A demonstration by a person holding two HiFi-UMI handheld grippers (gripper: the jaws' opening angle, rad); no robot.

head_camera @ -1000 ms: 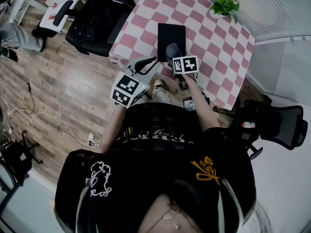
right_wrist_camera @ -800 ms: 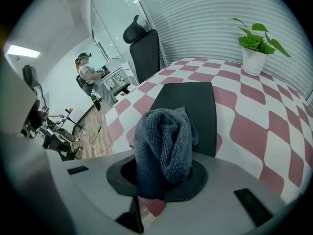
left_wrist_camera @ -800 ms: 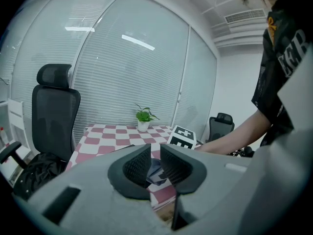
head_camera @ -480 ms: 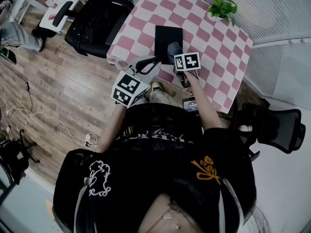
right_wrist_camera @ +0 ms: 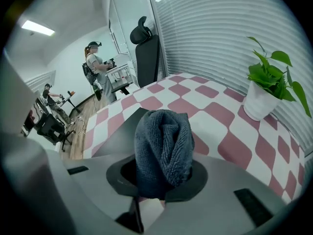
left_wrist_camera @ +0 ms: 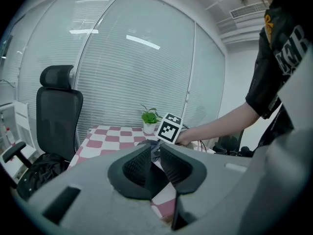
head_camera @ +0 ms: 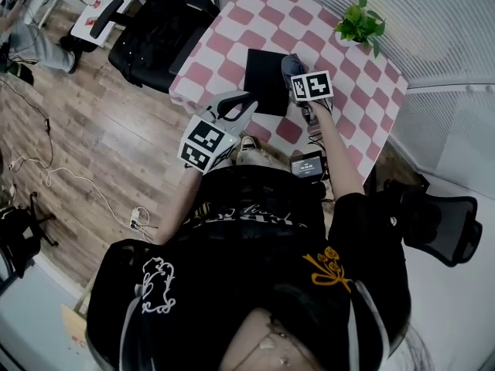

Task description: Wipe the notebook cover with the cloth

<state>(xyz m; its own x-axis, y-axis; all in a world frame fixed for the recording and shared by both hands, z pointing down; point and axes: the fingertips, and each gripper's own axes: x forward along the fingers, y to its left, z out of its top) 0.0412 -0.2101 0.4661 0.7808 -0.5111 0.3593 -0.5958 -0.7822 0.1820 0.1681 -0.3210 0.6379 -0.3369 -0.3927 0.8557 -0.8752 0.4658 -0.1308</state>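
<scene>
A black notebook (head_camera: 265,81) lies flat on the pink-and-white checked table (head_camera: 340,60), near its front edge. My right gripper (head_camera: 295,73) is shut on a rolled dark grey cloth (head_camera: 291,65), which sits at the notebook's far right corner. In the right gripper view the cloth (right_wrist_camera: 164,143) fills the jaws of the right gripper (right_wrist_camera: 164,166), with the notebook (right_wrist_camera: 117,131) just beyond and to the left. My left gripper (head_camera: 238,103) hovers off the table's front edge, near the notebook's near left corner. In its own view the left gripper (left_wrist_camera: 155,153) is shut and holds nothing.
A potted plant (head_camera: 360,22) stands at the table's far right; the plant (right_wrist_camera: 268,87) is close on the right of the cloth. A black office chair (head_camera: 155,33) is left of the table, another chair (head_camera: 441,222) at the right. A small screen device (head_camera: 307,165) is near my lap. People (right_wrist_camera: 95,67) stand far off.
My right gripper has carried the cloth from the notebook's near right part along its right side to the far right corner. The left gripper has barely moved.
</scene>
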